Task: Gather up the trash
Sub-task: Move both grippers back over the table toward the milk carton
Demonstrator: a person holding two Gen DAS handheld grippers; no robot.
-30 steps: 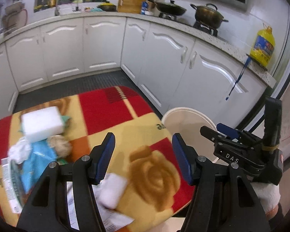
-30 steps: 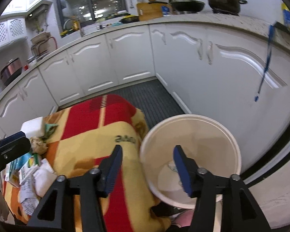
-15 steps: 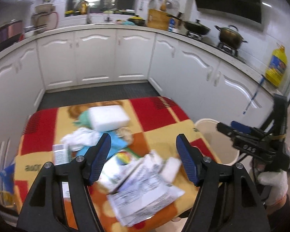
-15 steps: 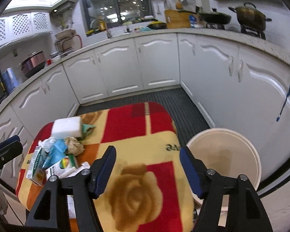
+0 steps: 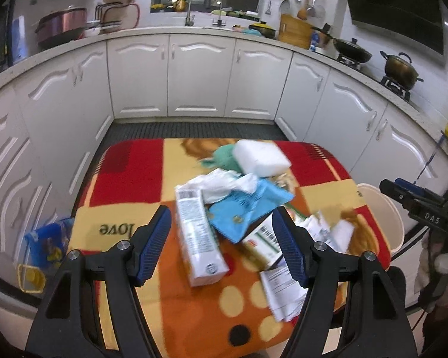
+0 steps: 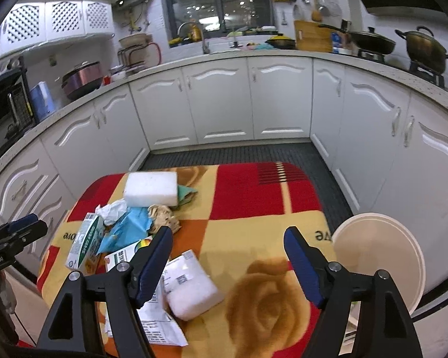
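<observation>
A pile of trash lies on a small table under a red, yellow and orange blanket [image 5: 128, 185] [image 6: 253, 197]. It holds a white foam block [image 5: 261, 158] [image 6: 151, 188], a tall carton [image 5: 198, 235] [image 6: 85, 246], a blue wrapper [image 5: 248, 208] [image 6: 128, 229], crumpled white paper [image 5: 221, 185], printed sheets [image 5: 283, 289] [image 6: 158, 328] and a white packet [image 6: 191, 286]. My left gripper [image 5: 222, 243] is open and empty above the carton and wrapper. My right gripper [image 6: 228, 265] is open and empty over the blanket, right of the packet. A cream bin [image 5: 382, 217] [image 6: 379, 256] stands beside the table's right edge.
White kitchen cabinets [image 5: 200, 77] curve around the table on three sides, with a dark ribbed floor mat [image 6: 239, 152] behind it. Pots stand on the stove [image 5: 400, 68] at the right. A blue bag [image 5: 48, 244] sits on the floor left of the table.
Both grippers have swung left and back from the bin, so the trash pile now sits ahead of them. Both stay open and empty.
</observation>
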